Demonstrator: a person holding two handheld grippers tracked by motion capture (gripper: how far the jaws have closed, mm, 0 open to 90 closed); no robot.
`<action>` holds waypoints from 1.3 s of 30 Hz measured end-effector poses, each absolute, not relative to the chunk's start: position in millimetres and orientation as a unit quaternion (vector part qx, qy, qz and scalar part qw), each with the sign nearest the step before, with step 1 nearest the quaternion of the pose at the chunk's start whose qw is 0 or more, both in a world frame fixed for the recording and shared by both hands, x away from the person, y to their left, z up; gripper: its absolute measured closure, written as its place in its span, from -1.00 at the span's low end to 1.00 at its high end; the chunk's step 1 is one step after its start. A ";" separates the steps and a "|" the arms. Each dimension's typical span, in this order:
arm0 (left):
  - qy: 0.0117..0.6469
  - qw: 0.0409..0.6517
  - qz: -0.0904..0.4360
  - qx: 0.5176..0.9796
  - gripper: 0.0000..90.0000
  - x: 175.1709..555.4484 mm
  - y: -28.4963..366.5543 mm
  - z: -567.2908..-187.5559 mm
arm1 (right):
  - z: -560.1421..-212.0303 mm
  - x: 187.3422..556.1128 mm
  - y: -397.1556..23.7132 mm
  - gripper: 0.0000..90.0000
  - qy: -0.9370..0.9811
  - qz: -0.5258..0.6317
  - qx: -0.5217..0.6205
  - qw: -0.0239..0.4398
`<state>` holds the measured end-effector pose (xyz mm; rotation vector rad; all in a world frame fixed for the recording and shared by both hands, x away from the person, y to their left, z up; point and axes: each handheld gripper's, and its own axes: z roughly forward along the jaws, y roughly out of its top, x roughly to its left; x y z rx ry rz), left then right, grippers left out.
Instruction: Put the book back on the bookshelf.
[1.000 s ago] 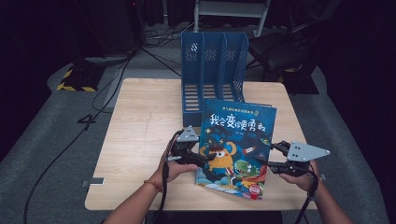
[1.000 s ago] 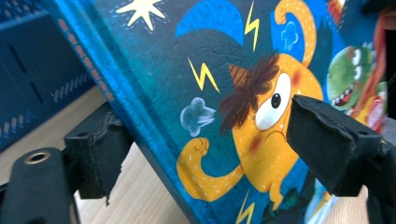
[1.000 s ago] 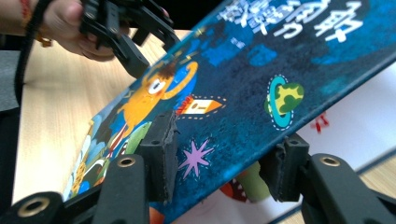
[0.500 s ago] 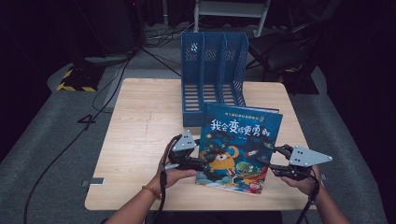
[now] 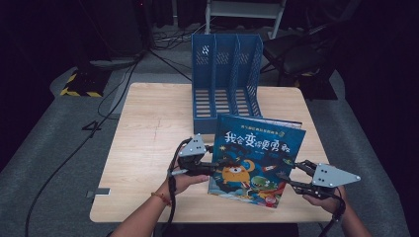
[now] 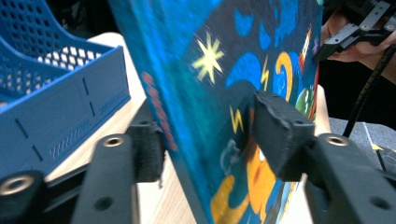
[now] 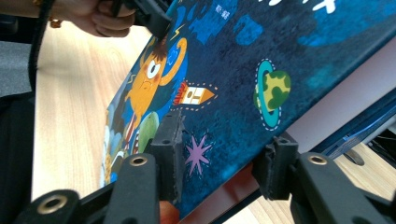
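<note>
high view is showing the picture book (image 5: 257, 158) tipping up on the wooden surface (image 5: 148, 128), its far edge lifting toward the blue file rack (image 5: 226, 74). a second ago it was lying flatter. the left hand-held gripper (image 5: 217, 168) has just been closing its jaws around the book's left edge; in the left gripper view the book (image 6: 224, 93) is between the pads (image 6: 275, 135), with one pad touching the cover. the right hand-held gripper (image 5: 291, 177) has been closing too, around the right edge (image 7: 261, 74), and the near pad is looking a little apart. i think the book is getting stood up, ready for a slot in the rack.
</note>
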<state>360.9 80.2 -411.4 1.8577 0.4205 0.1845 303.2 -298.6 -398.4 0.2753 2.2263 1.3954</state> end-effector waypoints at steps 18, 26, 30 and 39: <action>0.090 0.546 0.043 0.832 0.46 345.8 72.0 -424.5 | -396.3 285.2 -313.0 0.52 0.813 0.527 0.104 0.225; 0.057 0.537 0.034 0.841 0.61 340.8 72.5 -421.3 | -392.3 277.4 -320.0 0.41 0.816 0.534 0.096 0.201; 0.048 0.536 0.032 0.842 0.67 337.8 69.6 -421.0 | -391.1 273.8 -325.9 0.41 0.817 0.531 0.099 0.205; 0.047 0.538 0.034 0.841 0.79 336.1 69.0 -421.0 | -390.1 273.1 -345.1 0.43 0.811 0.526 0.124 0.224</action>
